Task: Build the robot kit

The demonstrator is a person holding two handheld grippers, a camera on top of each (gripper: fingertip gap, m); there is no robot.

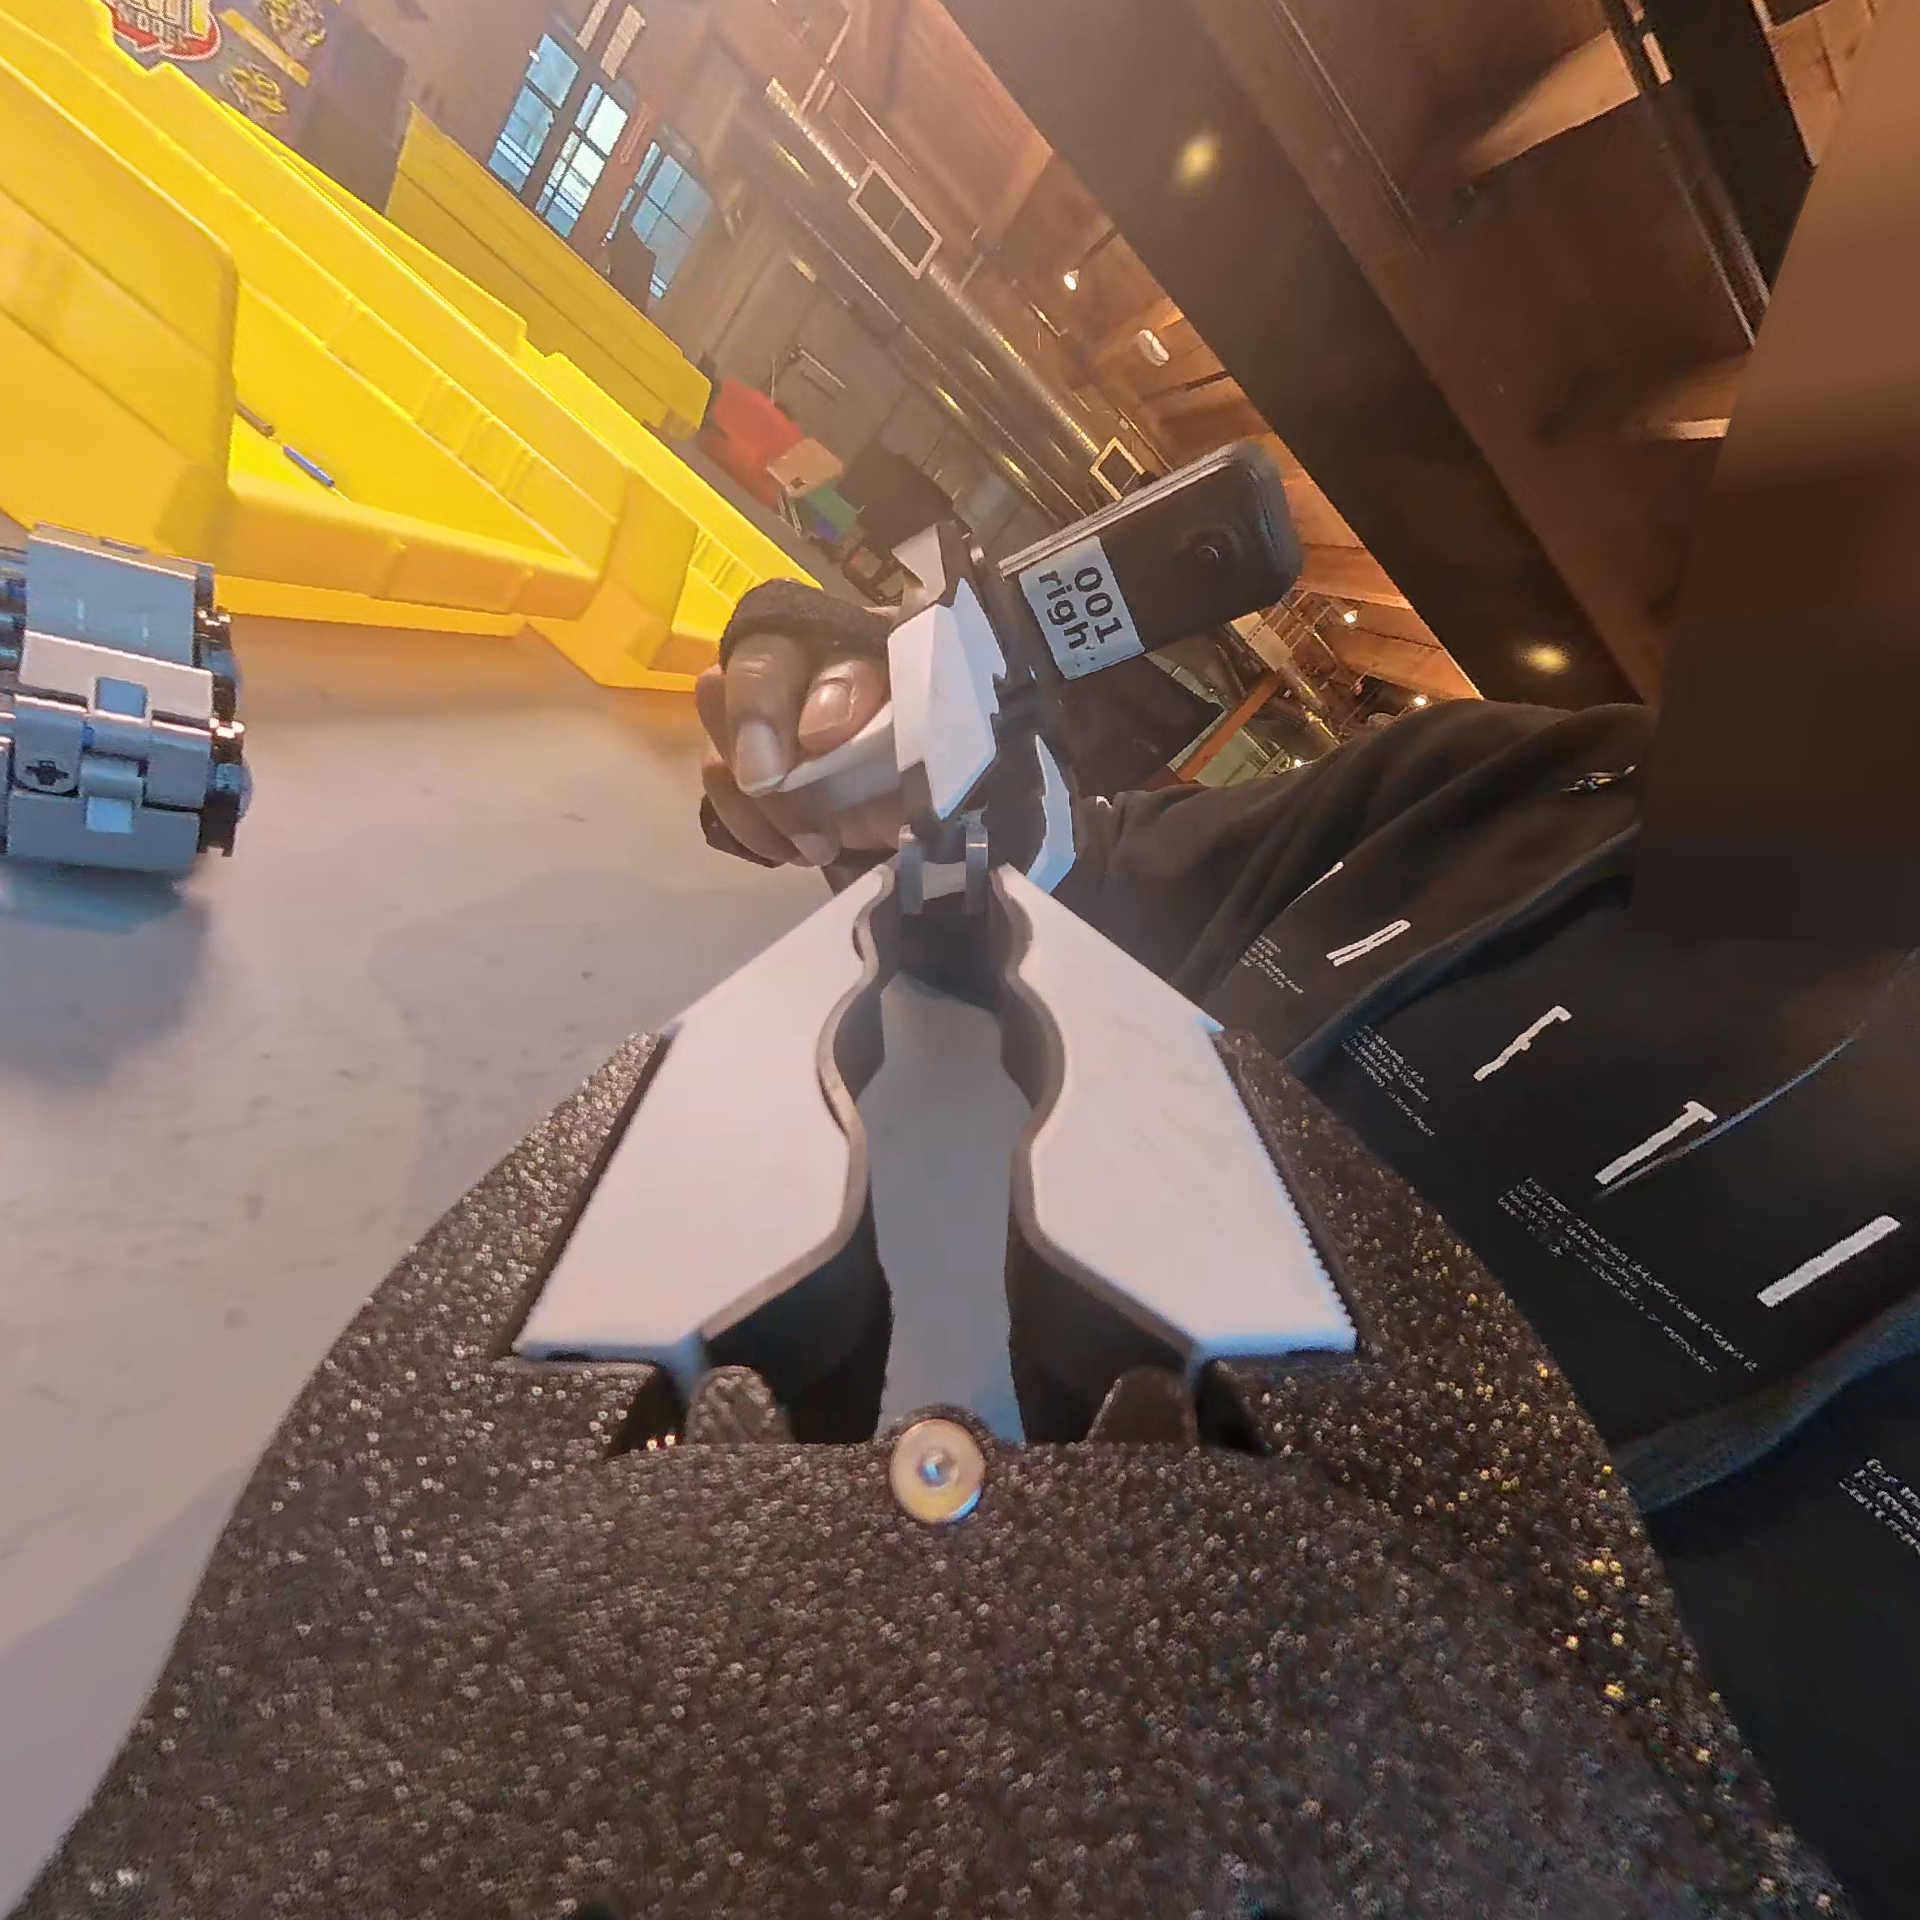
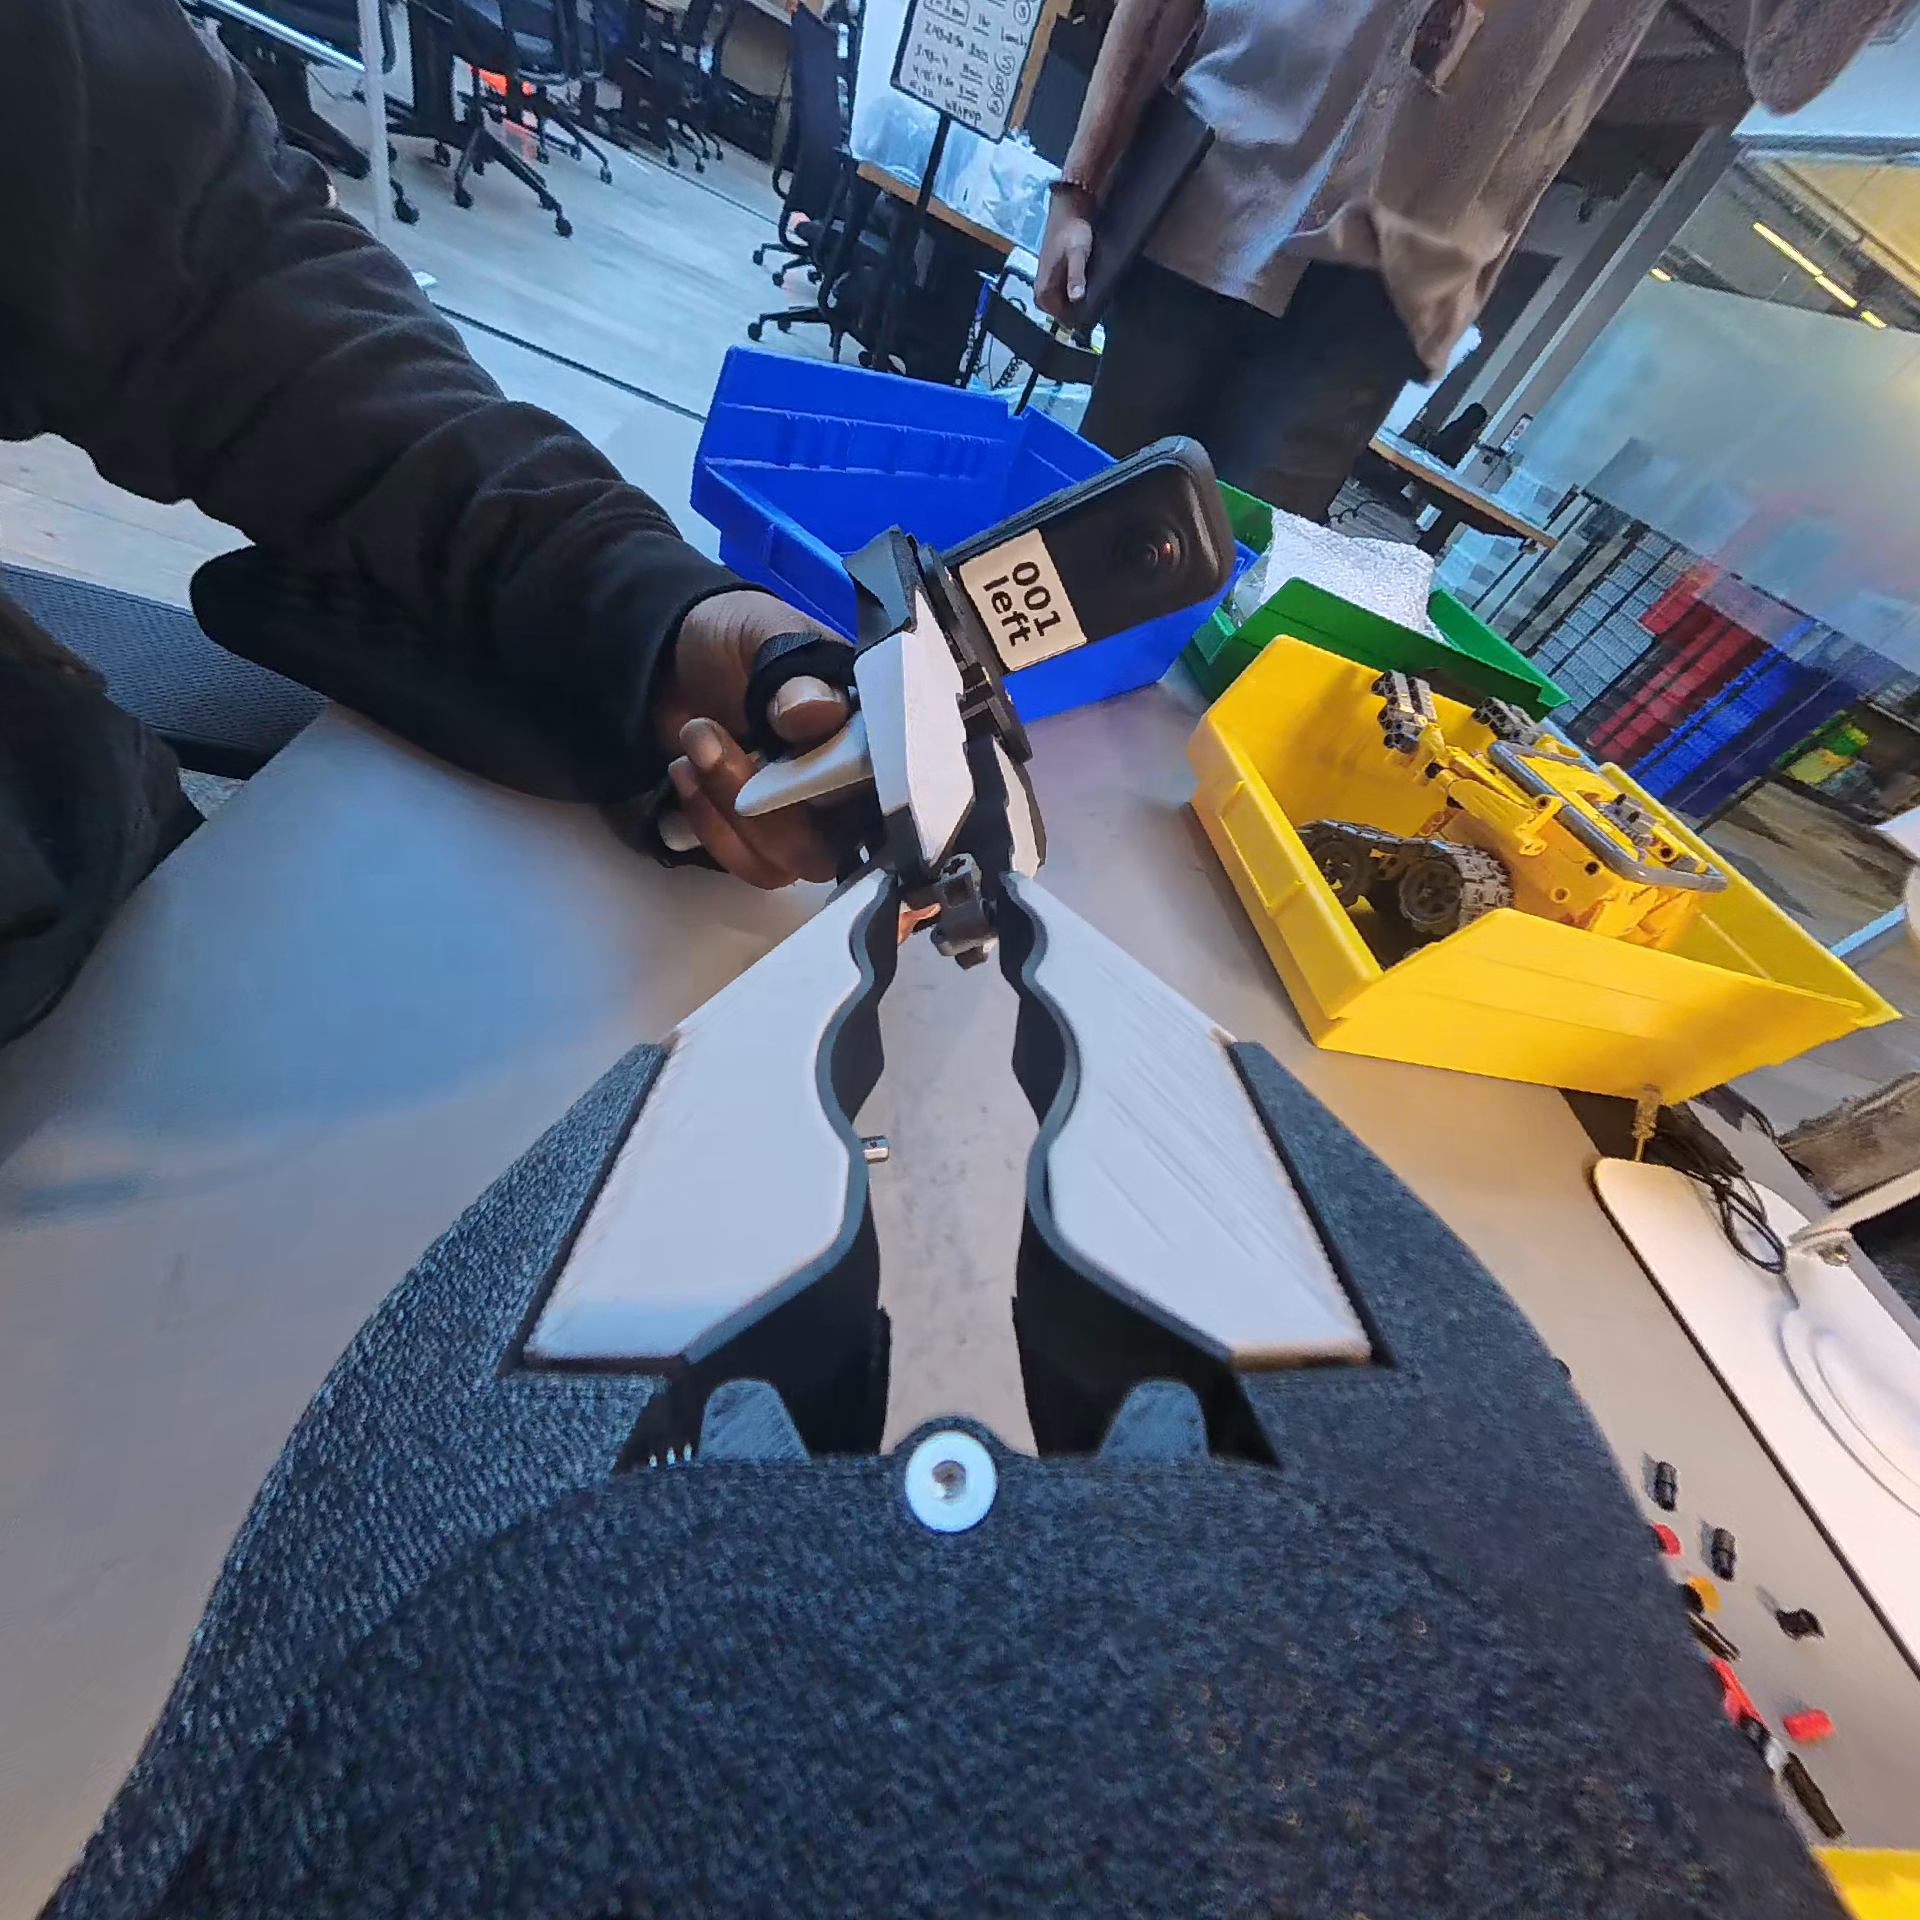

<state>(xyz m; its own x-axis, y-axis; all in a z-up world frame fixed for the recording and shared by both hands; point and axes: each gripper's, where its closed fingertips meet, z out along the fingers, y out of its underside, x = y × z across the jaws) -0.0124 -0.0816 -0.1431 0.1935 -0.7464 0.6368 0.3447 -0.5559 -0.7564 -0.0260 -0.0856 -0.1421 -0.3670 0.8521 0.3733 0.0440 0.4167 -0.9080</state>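
- Meeting tip to tip above the bench (image 1: 436,935), left tongs (image 1: 940,883) and right tongs (image 2: 943,902) both appear clenched on one small toy-brick part (image 2: 961,920).
- Which pair truly bears it is hard to tell, because the joint is tiny and crowded.
- Right of them, a yellow bin (image 2: 1558,1003) holds a tracked toy vehicle (image 2: 1507,831).
- Loose pieces (image 2: 1803,1725) are cut off at the edge.

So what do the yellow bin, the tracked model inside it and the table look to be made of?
Yellow bin: moulded plastic by the look, smooth with a slight sheen and ribbed walls.
Tracked model: seemingly plastic building-toy parts, yellow beams with pin holes, dark segmented treads, a grey bent bar.
Table: smooth matte grey top, perhaps laminate; the material is not certain.
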